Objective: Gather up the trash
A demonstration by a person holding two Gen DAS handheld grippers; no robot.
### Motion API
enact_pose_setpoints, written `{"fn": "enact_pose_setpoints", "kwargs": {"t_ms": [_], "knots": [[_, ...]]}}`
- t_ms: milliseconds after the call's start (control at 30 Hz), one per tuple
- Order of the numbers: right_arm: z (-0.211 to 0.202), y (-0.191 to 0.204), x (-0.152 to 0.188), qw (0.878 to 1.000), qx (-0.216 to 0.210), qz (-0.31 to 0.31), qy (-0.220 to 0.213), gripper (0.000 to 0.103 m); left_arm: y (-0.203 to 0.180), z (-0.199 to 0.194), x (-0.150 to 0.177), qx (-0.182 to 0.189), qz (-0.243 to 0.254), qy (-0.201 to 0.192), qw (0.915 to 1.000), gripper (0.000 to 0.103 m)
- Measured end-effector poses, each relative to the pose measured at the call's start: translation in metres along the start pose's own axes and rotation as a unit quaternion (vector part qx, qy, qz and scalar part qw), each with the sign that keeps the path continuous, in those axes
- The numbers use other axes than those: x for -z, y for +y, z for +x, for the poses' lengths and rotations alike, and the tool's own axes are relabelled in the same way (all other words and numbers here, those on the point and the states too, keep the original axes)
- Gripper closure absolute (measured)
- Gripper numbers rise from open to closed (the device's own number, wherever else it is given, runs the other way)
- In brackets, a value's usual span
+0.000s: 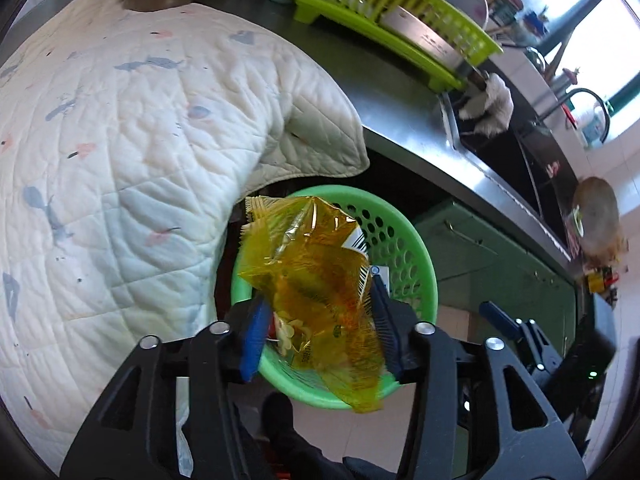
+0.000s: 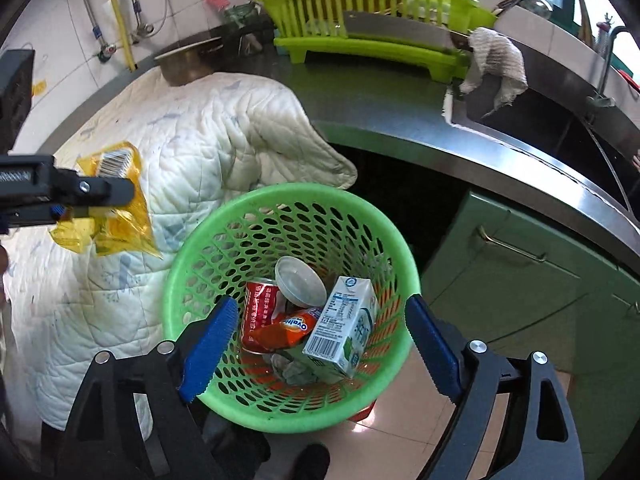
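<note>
A: What lies around the green basket (image 2: 292,216)?

B: A white quilted blanket (image 2: 192,152) drapes beside it. The left gripper (image 1: 320,320) pinches a crinkled yellow see-through wrapper (image 1: 316,276) over the basket's rim.

A: And inside it?

B: A white milk carton (image 2: 344,328), a red can (image 2: 260,312), an orange packet (image 2: 284,330), a pale lid (image 2: 300,284). The right gripper (image 2: 320,344) hangs above them, fingers spread wide.

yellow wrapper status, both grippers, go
Left gripper shut on yellow wrapper, beside the green basket, over the quilt. Right gripper open, empty, above basket. Nothing blocking the drop.
</note>
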State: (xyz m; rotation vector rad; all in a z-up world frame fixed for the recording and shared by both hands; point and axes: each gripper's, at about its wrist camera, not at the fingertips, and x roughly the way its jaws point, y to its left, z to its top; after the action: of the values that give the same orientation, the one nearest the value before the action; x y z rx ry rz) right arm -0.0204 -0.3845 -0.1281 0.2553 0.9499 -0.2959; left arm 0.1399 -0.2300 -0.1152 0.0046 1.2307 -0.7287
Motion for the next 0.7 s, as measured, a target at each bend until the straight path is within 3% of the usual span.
{"fn": "enact_pose_setpoints", "kwargs": {"t_ms": [233,700], "knots": [[-0.012,-0.008,0.002,1.000,-0.001,0.017,-0.011,0.019,-0.010,0.011,0.002,0.006,0.009,0.017,0.9998,0.033],[-0.021,-0.010,0.000,0.999,-0.014,0.023,-0.023,0.018,-0.006,-0.002,0.009,0.008,0.002,0.009,0.9999,0.022]]}}
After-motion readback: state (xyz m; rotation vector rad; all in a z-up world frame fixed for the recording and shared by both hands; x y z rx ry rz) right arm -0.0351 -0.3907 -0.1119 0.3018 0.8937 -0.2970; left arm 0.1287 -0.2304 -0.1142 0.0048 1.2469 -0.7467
